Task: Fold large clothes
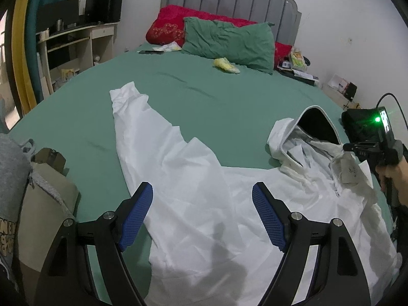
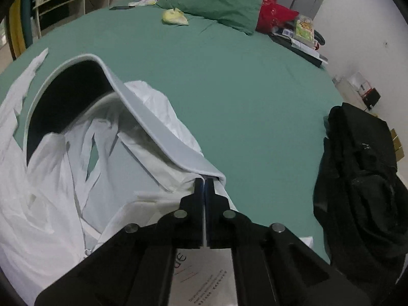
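Observation:
A white hooded jacket (image 1: 204,199) lies spread on the green bed (image 1: 216,102), one sleeve (image 1: 132,117) stretched toward the far left and its black-lined hood (image 1: 316,125) at the right. My left gripper (image 1: 202,196) is open and empty, hovering above the jacket's body. My right gripper (image 2: 204,181) is shut on the grey-trimmed hood edge (image 2: 163,137) of the jacket (image 2: 46,204). The right gripper's body also shows in the left wrist view (image 1: 377,137), held in a hand. A paper tag (image 2: 204,278) lies under the right gripper.
A green pillow (image 1: 229,42) and a red pillow (image 1: 168,28) lie at the headboard. A yellow item (image 1: 225,65) lies near them. A black bag (image 2: 362,178) sits at the bed's right edge. Grey and beige clothes (image 1: 38,191) lie at the left. A desk (image 1: 76,38) stands far left.

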`<state>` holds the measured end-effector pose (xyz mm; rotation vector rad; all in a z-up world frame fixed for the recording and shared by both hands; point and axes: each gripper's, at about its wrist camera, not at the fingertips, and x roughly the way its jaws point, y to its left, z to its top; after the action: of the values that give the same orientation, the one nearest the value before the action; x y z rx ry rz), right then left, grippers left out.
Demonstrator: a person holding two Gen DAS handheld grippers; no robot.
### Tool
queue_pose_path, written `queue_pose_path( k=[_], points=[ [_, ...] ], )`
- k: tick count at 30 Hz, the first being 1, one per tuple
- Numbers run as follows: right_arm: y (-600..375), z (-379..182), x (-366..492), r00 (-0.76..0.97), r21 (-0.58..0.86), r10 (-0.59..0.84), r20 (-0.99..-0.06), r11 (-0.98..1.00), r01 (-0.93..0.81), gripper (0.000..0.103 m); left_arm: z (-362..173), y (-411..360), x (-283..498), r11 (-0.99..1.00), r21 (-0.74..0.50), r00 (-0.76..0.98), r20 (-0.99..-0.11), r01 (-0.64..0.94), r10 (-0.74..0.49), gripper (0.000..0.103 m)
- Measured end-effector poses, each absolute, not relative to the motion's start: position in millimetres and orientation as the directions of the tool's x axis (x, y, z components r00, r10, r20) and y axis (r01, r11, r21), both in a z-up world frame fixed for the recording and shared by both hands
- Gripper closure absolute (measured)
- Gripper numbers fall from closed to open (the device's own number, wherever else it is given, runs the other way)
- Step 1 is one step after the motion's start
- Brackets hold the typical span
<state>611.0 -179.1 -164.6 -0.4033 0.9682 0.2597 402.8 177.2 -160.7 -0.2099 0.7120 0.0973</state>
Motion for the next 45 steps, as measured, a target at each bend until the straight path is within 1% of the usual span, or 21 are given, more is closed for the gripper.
queue_pose_path(
  k=[3,6,9,11,14,15,17,18,20,22,24,25,27,29,30,33,34,37,40,42,45],
  points=[
    [-183,-142,593,0.594,-0.238,0.051,-0.803,0.885,-0.399,0.102,-157,183,399,0.969,-0.176,0.762,-0.648,-0.171,0.017,0.02],
    [-173,-85,554,0.694,-0.276,0.098,-0.713,0.871,-0.407,0.102,-151,188,393,0.966,-0.194,0.777,-0.629,-0.171,0.012,0.02],
    [-155,-31,510,0.76,-0.274,0.203,-0.617,0.85,-0.45,0.102,-143,189,385,0.965,-0.199,0.794,-0.608,-0.172,0.016,0.02],
    [-140,-8,488,0.776,-0.272,0.255,-0.577,0.835,-0.477,0.102,-137,192,380,0.964,-0.203,0.81,-0.586,-0.17,0.019,0.02],
    [-117,7,459,0.753,-0.214,0.341,-0.563,0.82,-0.531,0.102,-125,198,370,0.96,-0.208,0.833,-0.552,-0.186,0.042,0.02],
    [-107,5,456,0.736,-0.186,0.372,-0.565,0.812,-0.553,0.102,-121,201,367,0.959,-0.209,0.838,-0.544,-0.19,0.047,0.02],
    [-85,-18,454,0.679,-0.133,0.4,-0.616,0.796,-0.59,0.102,-116,207,363,0.958,-0.203,0.843,-0.534,-0.202,0.065,0.02],
    [-78,-36,455,0.64,-0.093,0.412,-0.649,0.792,-0.604,0.101,-115,209,363,0.957,-0.199,0.843,-0.532,-0.209,0.073,0.02],
    [-57,-94,458,0.472,0.038,0.453,-0.756,0.751,-0.66,0.101,-115,215,363,0.954,-0.198,0.84,-0.536,-0.224,0.086,0.02],
    [-27,-157,432,0.322,0.059,0.384,-0.866,0.716,-0.696,0.101,-118,221,367,0.952,-0.199,0.828,-0.554,-0.232,0.086,0.02],
    [-5,-197,401,0.222,0.059,0.339,-0.914,0.655,-0.754,0.1,-123,225,371,0.953,-0.192,0.811,-0.58,-0.233,0.081,0.02],
    [1,-206,390,0.215,0.044,0.322,-0.922,0.638,-0.769,0.097,-126,227,373,0.954,-0.19,0.805,-0.588,-0.231,0.078,0.02],
    [7,-205,381,0.243,0.022,0.33,-0.912,0.631,-0.775,0.086,-130,231,374,0.955,-0.179,0.8,-0.593,-0.238,0.089,0.02],
    [10,-187,384,0.316,-0.011,0.361,-0.877,0.644,-0.765,0.057,-135,236,373,0.953,-0.173,0.798,-0.594,-0.247,0.099,0.02],
    [9,-179,388,0.36,-0.028,0.368,-0.857,0.665,-0.746,0.051,-138,239,373,0.951,-0.176,0.79,-0.605,-0.254,0.099,0.02],
    [6,-153,418,0.438,-0.02,0.384,-0.813,0.733,-0.68,0.047,-144,247,373,0.943,-0.212,0.778,-0.625,-0.256,0.071,0.02],
    [10,-145,433,0.447,-0.016,0.385,-0.807,0.743,-0.669,0.044,-147,249,373,0.94,-0.214,0.768,-0.636,-0.267,0.073,0.02],
    [33,-129,478,0.467,-0.018,0.408,-0.785,0.737,-0.676,0.042,-158,255,372,0.928,-0.239,0.735,-0.676,-0.286,0.053,0.02],
    [87,-139,534,0.367,0.122,0.514,-0.775,0.692,-0.711,0.042,-176,258,371,0.919,-0.258,0.706,-0.707,-0.297,0.029,0.02],
    [119,-156,562,0.265,0.231,0.565,-0.782,0.656,-0.718,0.042,-192,260,372,0.913,-0.238,0.67,-0.741,-0.33,0.049,0.02],
    [186,-189,589,0.21,0.257,0.541,-0.815,0.661,-0.705,0.042,-210,259,374,0.911,-0.168,0.623,-0.774,-0.377,0.116,0.024]
  ],
)
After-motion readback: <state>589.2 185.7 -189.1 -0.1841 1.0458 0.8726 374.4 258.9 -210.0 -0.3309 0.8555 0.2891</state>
